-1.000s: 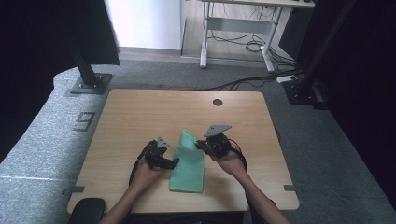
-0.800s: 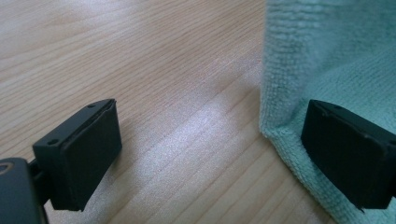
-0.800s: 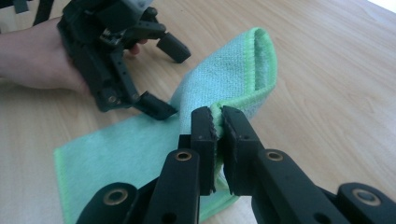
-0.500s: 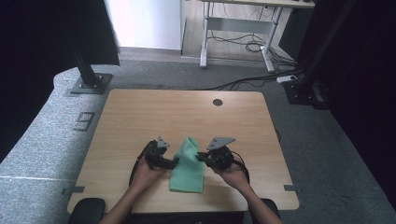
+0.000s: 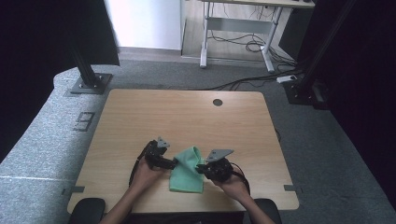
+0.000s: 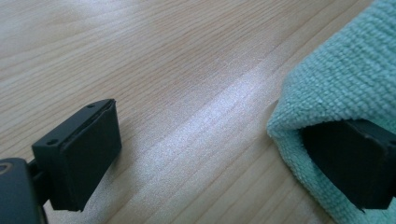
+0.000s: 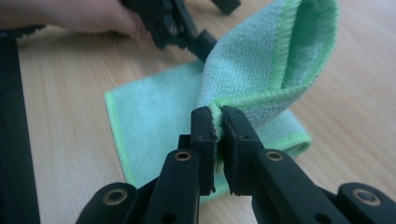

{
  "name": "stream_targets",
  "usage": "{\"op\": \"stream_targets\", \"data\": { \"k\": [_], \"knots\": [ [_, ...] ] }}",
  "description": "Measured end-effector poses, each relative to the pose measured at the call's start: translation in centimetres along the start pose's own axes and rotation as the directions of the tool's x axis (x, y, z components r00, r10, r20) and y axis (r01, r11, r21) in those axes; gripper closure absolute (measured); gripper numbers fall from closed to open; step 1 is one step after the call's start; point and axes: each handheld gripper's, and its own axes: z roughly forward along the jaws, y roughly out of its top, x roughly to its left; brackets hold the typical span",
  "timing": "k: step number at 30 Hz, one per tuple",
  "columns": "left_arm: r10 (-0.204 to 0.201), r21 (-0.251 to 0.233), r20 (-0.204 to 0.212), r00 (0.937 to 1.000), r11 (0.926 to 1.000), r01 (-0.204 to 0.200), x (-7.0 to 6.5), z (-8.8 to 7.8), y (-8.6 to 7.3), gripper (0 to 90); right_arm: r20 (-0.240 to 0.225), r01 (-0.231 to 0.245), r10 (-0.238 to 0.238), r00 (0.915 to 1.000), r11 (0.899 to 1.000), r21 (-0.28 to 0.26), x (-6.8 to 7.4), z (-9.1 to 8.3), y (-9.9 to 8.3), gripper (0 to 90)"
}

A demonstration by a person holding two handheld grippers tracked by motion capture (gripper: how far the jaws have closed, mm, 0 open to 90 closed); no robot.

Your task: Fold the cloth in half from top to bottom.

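presently, the left gripper [image 5: 173,163] is resting low at the left edge of the green cloth [image 5: 186,175], which is lying near the front edge of the wooden table [image 5: 140,116]. its jaws are standing wide apart, one over bare wood and the other tucked under a fold of the cloth [image 6: 341,88]; nothing is being pinched, so that side is being propped rather than secured.

moving right, the cloth is lying partly flat, with a raised loop of fabric at its middle. the right gripper [image 7: 218,122] is clamping the cloth's stitched hem, jaws closed on a thin bite of edge, and the loop is arching over toward the person's left hand [image 7: 79,18].

risks, as judged: the bite on the hem is shallow, so a quick pull is likely to let it slip and the fold collapse. with the left side unclamped, the whole cloth is liable to drag across the table and the edges end up misaligned. the tucked left jaw may also snag the fold as it is being laid down.
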Motion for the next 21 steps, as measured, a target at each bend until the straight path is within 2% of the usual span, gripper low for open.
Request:
{"op": "stream_targets", "data": {
  "k": [8,15,20,21],
  "knots": [
    [0.000,-0.001,-0.001,1.0000,1.0000,0.000,0.0,0.0,0.0,4.8,-0.007,-0.003,0.003,1.0000,0.999,0.041,0.6,0.5,-1.2,82.0],
    [0.003,0.000,0.002,1.0000,1.0000,-0.003,0.0,0.0,0.0,4.7,-0.011,0.014,-0.013,0.9999,0.996,0.093,1.2,1.4,-2.3,81.0],
    [0.028,-0.003,0.036,0.9990,0.9996,-0.028,0.1,-0.2,-0.1,5.6,-0.011,0.015,-0.014,0.9998,0.994,0.104,1.5,1.8,-2.6,81.0],
    [0.025,0.004,0.057,0.9981,0.9997,-0.025,0.1,-0.4,-0.1,6.0,-0.010,0.015,-0.014,0.9998,0.994,0.105,1.5,1.8,-2.6,80.9]
  ]
}}
